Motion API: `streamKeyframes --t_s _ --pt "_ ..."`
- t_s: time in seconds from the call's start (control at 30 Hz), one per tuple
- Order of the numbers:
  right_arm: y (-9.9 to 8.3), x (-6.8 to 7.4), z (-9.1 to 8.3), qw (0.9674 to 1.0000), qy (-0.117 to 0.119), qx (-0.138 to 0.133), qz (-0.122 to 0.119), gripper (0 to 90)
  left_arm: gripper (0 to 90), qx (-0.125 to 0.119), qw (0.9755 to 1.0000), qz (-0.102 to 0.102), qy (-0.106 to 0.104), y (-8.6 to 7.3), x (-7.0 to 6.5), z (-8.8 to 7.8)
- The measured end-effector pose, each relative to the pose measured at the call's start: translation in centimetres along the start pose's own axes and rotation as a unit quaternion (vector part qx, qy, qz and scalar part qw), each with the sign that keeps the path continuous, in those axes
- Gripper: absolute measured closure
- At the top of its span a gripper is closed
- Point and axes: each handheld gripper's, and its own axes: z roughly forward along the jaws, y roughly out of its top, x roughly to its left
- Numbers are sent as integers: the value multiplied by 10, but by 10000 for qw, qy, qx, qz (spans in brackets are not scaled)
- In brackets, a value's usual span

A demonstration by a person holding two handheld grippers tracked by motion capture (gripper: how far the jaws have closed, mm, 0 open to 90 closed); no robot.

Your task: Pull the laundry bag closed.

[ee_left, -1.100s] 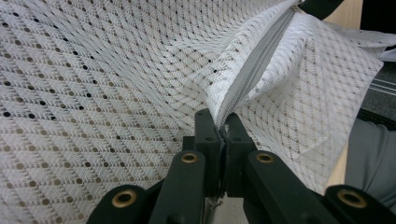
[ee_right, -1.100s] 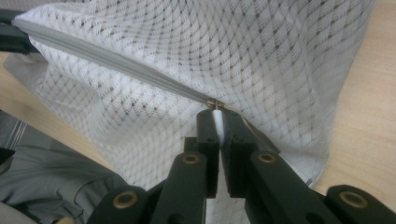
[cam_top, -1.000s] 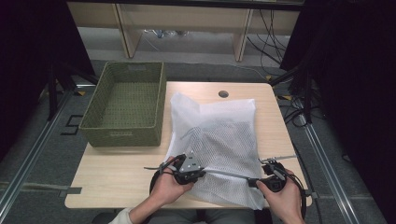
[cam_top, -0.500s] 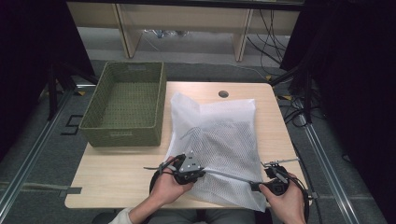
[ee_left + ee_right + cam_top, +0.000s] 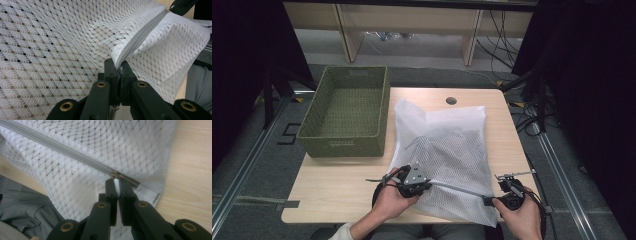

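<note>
1. Along the near edge of the table (image 5: 337,195), the white mesh laundry bag (image 5: 447,150) is lying flat with its grey zipper (image 5: 75,153) running across the end closest to the person. The zipper is looking closed along the whole stretch in view, so the work in hand is probably drawing it open or finishing it shut; the frames are not settling which.

2. The right gripper (image 5: 117,182) is clamping its jaws together on the small white zipper pull (image 5: 116,183), right at the bag's corner. The pull is thin and slick, and it is sitting near the jaw tips, so a tug off the zipper's line is likely to let it slip free.

3. The left gripper (image 5: 119,68) is pinching the mesh at the zipper's other end, jaws together on the fabric beside the teeth. If that hold is creeping or giving way, the bag is likely to slide along with the pull rather than letting the slider travel.

4. Loose mesh is bunching in a fold just beside the zipper in the left gripper view; slack there could be drawn into the slider and jam it.

5. The bag's near corner is overhanging the table edge above the person's lap, so a hard pull toward the body could drag the bag off.

6. The green woven basket (image 5: 347,112) is standing well apart at the far left, out of harm's way.
</note>
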Motion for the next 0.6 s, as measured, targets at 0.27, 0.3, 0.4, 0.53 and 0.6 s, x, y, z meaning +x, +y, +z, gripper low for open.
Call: streamKeyframes --t_s 0.27,0.3,0.4,0.53,0.6 --pt "-2 -8 0 10000 -3 25 -1 880 873 34 10000 30 -12 0 0 1" --pt "-3 -6 0 9997 -42 46 242 880 873 47 10000 24 -19 0 0 1" --pt "-3 -12 0 9999 -46 84 103 880 873 63 10000 21 -40 0 0 1" --pt "-3 -17 1 9999 -66 -20 126 880 872 42 10000 1 -23 -1 0 3" --pt "-3 -15 0 9991 -102 116 404 879 873 19 10000 -17 -36 -1 -1 3"
